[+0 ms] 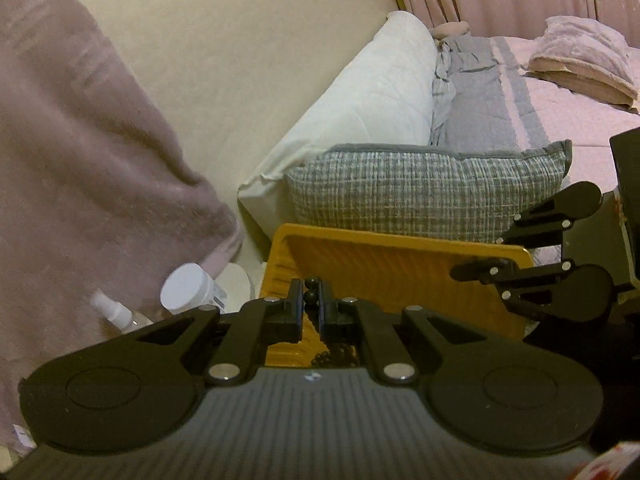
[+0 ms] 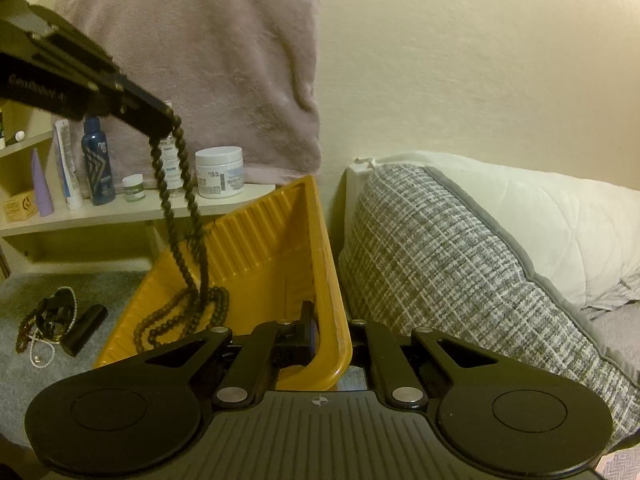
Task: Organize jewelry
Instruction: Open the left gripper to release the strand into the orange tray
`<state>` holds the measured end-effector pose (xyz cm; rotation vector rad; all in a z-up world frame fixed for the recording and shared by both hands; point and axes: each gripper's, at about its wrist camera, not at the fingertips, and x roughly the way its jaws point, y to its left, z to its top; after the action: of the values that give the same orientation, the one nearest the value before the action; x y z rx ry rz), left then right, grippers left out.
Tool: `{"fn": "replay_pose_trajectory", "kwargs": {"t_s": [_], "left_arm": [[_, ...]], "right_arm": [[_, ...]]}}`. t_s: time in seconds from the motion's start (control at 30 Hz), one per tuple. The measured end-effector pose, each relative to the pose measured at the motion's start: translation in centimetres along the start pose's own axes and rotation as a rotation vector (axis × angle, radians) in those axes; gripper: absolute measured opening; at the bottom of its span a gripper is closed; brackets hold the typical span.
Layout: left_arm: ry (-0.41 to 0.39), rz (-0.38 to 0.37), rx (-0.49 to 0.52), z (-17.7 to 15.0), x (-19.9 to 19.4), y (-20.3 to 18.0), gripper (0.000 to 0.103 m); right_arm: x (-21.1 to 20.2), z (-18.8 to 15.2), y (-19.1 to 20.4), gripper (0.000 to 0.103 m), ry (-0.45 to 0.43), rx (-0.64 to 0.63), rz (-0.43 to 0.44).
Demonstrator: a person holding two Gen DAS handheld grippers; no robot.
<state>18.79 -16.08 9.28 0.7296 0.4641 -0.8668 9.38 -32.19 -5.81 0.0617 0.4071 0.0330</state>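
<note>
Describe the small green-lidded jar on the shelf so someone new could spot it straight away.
Find the pale shelf under the hanging pink towel. Between the dark blue bottle and the big white tub stands the small jar. It is the shortest container there, and the only one with a greenish lid.

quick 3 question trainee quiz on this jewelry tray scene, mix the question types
1. True or false: the left gripper is shut on the dark beaded necklace, whose lower end lies coiled in the ribbed yellow plastic tray.
2. What does the right gripper clamp?
A. the grey woven cushion
B. the tray's rim
C. the white-lidded jar
3. Fill in: a tangle of remaining jewelry lies on the grey ____ left of the tray.

Key: 1 true; 2 B; 3 carpet
</note>
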Motion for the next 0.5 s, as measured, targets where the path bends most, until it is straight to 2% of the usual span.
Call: {"fn": "replay_pose_trajectory", "kwargs": {"t_s": [0.23,0.3,0.5], "left_arm": [[0.022,-0.011,-0.008,-0.6,0.6,-0.2,0.007],[0.025,-0.015,-0.014,-0.7,0.8,-0.2,0.010],[0.009,0.011,-0.051,-1.3,-0.2,0.6,0.012]], "right_arm": [[0.0,0.0,0.0,0.005,0.001,0.001,0.000],[0.0,0.0,0.0,0.005,0.000,0.000,0.000],[0.0,0.0,0.0,0.005,0.002,0.000,0.002]]}}
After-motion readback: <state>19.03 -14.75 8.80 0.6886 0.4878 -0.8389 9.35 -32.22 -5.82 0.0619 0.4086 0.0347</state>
